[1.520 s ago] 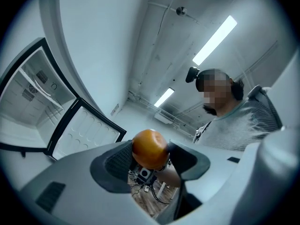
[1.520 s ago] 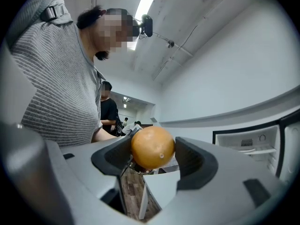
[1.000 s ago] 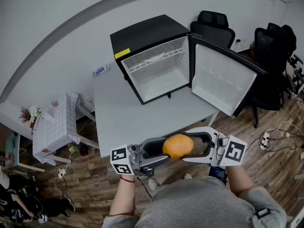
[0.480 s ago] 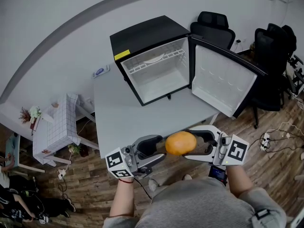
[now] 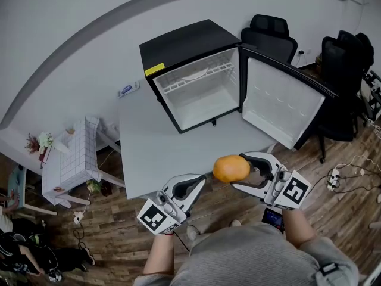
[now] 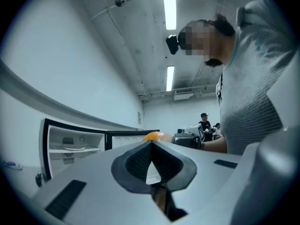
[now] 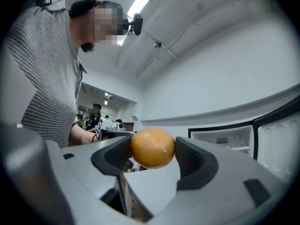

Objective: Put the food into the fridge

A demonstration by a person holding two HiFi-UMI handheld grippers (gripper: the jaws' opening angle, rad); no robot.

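Observation:
An orange (image 5: 231, 168) is pinched between the pads of my right gripper (image 5: 238, 173), which is shut on it just off the front edge of the grey table (image 5: 156, 143). In the right gripper view the orange (image 7: 153, 147) fills the gap between the jaws of my right gripper (image 7: 153, 150). My left gripper (image 5: 200, 182) sits lower left of the fruit, apart from it, with its jaws shut and nothing in them. In the left gripper view my left gripper (image 6: 151, 145) has its tips meeting, and the orange (image 6: 156, 136) peeks over them. The black mini fridge (image 5: 186, 49) stands open on the table's far side, and its inside looks bare.
The fridge door (image 5: 282, 104) swings out to the right over the table's edge. Black office chairs (image 5: 271, 34) stand behind it. A small white tiled table (image 5: 74, 154) is on the left over the wooden floor. A small blue and white object (image 5: 125, 89) lies beside the fridge.
My left gripper has let go of the orange, drawn back down and left, and shut. The right gripper alone now holds the orange and has lifted it slightly toward the table.

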